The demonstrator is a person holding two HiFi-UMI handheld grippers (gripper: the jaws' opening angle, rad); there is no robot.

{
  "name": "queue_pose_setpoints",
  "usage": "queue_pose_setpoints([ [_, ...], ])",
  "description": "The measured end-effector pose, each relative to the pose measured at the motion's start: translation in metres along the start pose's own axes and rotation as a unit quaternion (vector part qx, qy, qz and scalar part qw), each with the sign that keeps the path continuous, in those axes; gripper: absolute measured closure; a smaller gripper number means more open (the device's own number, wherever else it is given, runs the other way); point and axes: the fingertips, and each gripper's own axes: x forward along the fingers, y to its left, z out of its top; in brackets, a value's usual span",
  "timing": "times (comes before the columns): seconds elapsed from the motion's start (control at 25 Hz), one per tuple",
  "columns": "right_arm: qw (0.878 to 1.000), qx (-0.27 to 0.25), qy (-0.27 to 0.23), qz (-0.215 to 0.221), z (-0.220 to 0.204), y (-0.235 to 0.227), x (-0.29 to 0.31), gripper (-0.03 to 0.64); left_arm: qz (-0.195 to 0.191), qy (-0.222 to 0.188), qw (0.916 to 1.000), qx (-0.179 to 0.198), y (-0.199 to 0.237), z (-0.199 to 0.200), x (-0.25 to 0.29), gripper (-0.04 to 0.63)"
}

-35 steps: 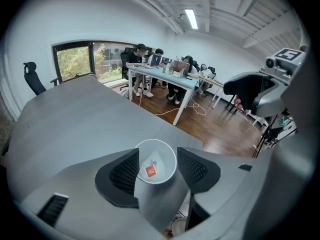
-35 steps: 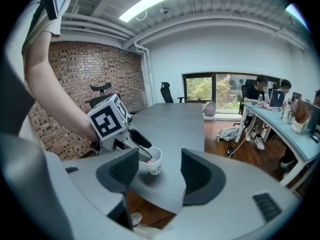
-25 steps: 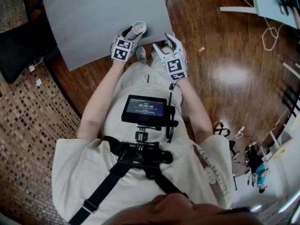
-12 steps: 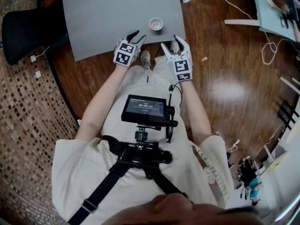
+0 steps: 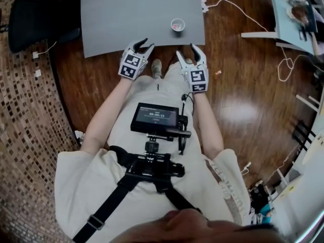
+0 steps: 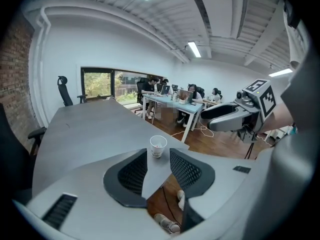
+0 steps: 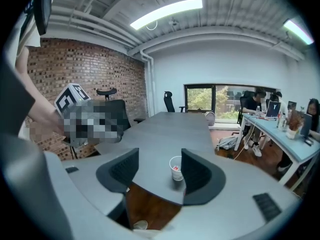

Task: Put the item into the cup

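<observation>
A small white paper cup (image 5: 177, 25) stands near the front edge of the grey table (image 5: 126, 14), with something pink inside it. My left gripper (image 5: 141, 46) hovers off the table's edge, short of the cup and to its left. Its jaws are open and have just been closing, with nothing between them. My right gripper (image 5: 190, 50) is open and empty, below the cup. The left gripper view shows the cup (image 6: 158, 146) beyond the left gripper (image 6: 159, 166). In the right gripper view the cup (image 7: 176, 168) stands ahead of the right gripper (image 7: 160, 171).
A black office chair (image 5: 35, 19) stands at the table's left. White cables (image 5: 223, 4) trail over the wooden floor (image 5: 243, 95), and a light blue desk (image 5: 296, 9) is at the far right. The person's shoe (image 5: 153, 64) shows between the grippers.
The left gripper was at the cup one second ago; it has since drawn back off the table and its jaws have narrowed. The right gripper has pulled back too. The cup stays standing on the table.
</observation>
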Motion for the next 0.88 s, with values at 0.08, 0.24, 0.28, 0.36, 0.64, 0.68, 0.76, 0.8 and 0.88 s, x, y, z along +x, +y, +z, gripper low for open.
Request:
queue_pose_setpoints([
  [0.08,1.000,-0.007,-0.002,0.006,0.000,0.007,-0.003,0.336,0.011,-0.007,0.9999,-0.004,0.000,-0.006,-0.011,0.448],
  [0.24,1.000,-0.022,-0.009,0.016,0.003,0.016,-0.012,0.336,0.030,-0.022,0.9992,-0.015,-0.007,-0.015,-0.028,0.448],
  [0.28,1.000,-0.022,-0.009,0.018,0.002,0.016,-0.015,0.336,0.034,-0.024,0.9990,-0.016,-0.011,-0.017,-0.031,0.448],
  [0.36,0.999,-0.020,-0.007,0.025,-0.003,0.019,-0.023,0.336,0.043,-0.024,0.9985,-0.023,-0.019,-0.025,-0.038,0.448],
  [0.64,0.997,-0.045,-0.001,0.055,-0.016,0.029,-0.074,0.336,0.072,-0.023,0.9956,-0.055,-0.069,-0.044,-0.055,0.448],
  [0.68,0.997,-0.047,-0.001,0.057,-0.021,0.028,-0.084,0.336,0.074,-0.025,0.9953,-0.057,-0.079,-0.045,-0.058,0.448],
  [0.76,0.997,-0.055,0.000,0.061,-0.028,0.029,-0.101,0.336,0.077,-0.030,0.9946,-0.061,-0.097,-0.049,-0.064,0.448],
  [0.8,0.996,-0.057,0.001,0.064,-0.032,0.030,-0.108,0.336,0.080,-0.032,0.9942,-0.064,-0.105,-0.051,-0.068,0.448],
  [0.88,0.996,-0.060,0.003,0.070,-0.040,0.033,-0.120,0.336,0.086,-0.036,0.9932,-0.069,-0.119,-0.055,-0.078,0.448],
])
